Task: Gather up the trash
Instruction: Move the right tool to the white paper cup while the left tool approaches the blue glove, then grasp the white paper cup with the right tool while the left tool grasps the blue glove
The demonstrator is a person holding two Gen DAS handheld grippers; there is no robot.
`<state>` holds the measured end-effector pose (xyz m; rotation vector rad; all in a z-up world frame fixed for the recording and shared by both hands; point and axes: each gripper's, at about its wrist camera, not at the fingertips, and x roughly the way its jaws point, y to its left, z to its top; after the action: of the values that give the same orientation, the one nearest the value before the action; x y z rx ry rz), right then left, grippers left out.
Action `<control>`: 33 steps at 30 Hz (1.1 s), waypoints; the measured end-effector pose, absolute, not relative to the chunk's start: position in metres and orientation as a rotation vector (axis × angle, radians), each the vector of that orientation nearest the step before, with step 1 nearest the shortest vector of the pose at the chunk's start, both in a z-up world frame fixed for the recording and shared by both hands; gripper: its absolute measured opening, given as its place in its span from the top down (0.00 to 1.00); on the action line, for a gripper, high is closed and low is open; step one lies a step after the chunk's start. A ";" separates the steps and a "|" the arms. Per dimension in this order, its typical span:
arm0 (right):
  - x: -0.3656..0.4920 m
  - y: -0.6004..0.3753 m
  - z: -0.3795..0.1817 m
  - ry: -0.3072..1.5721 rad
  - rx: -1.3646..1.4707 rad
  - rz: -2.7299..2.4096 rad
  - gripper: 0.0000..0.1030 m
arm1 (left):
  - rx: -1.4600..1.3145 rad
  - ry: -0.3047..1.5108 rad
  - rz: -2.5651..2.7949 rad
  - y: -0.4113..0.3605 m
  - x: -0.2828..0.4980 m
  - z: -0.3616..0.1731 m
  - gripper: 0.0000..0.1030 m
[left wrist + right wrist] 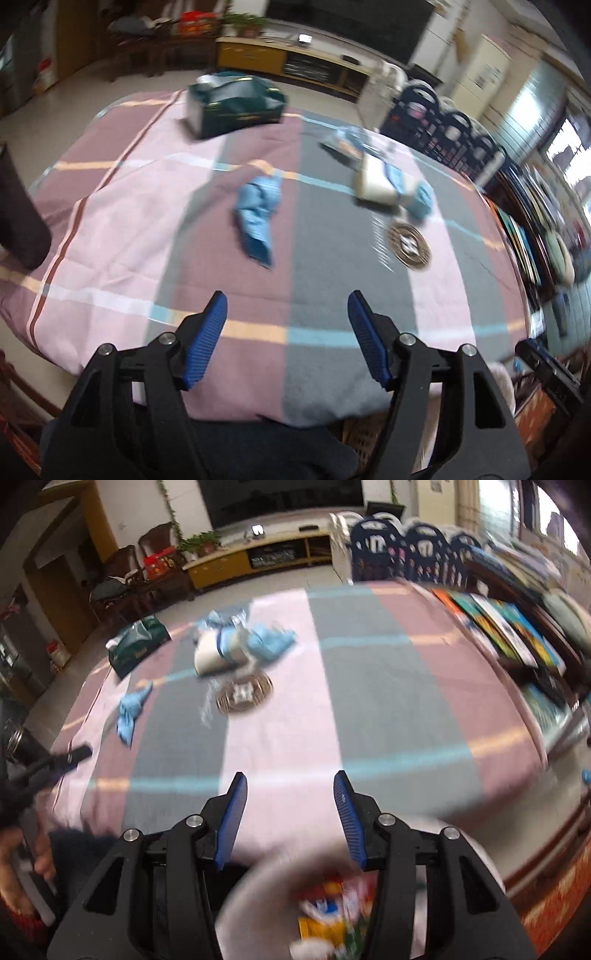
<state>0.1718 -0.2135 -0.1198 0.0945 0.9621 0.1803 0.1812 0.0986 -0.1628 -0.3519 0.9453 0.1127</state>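
Note:
A crumpled blue wrapper [258, 218] [129, 712] lies mid-table on the striped cloth [147, 236]. Further back, a white bottle [380, 181] [214, 653] lies on its side among blue scraps [269, 642] and clear plastic film [347, 142]. My left gripper [287, 295] hangs open over the near table edge, short of the blue wrapper, with nothing between its fingers. My right gripper [290, 777] is open and empty too. Below it sits a blurred white bin [258, 878] holding colourful wrappers [328, 904].
A dark green tissue box [236, 105] [136, 646] stands at the far left. A round brown coaster [408, 245] [243, 694] lies near the bottle. Blue chairs [406, 554] and stacked books [509, 627] line the right side. A hand [40, 860] shows at left.

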 end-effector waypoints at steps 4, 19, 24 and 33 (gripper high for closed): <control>0.250 -0.164 -0.116 0.901 0.042 0.215 0.53 | -0.402 0.921 0.175 0.130 0.189 -0.175 0.32; 0.433 -0.040 -0.187 1.087 -0.205 0.071 0.15 | -0.605 0.857 0.071 0.159 0.190 -0.186 0.22; 0.423 -0.044 -0.195 1.124 -0.119 0.174 0.17 | -0.609 0.869 0.072 0.163 0.197 -0.188 0.22; 0.315 -0.070 -0.176 1.136 -0.096 0.386 0.17 | -0.454 0.943 0.123 0.154 0.260 -0.196 0.44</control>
<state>0.3150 -0.0696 -0.1758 -0.0959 1.1357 0.3865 0.2596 0.1537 -0.1961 -0.4543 0.9434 0.1229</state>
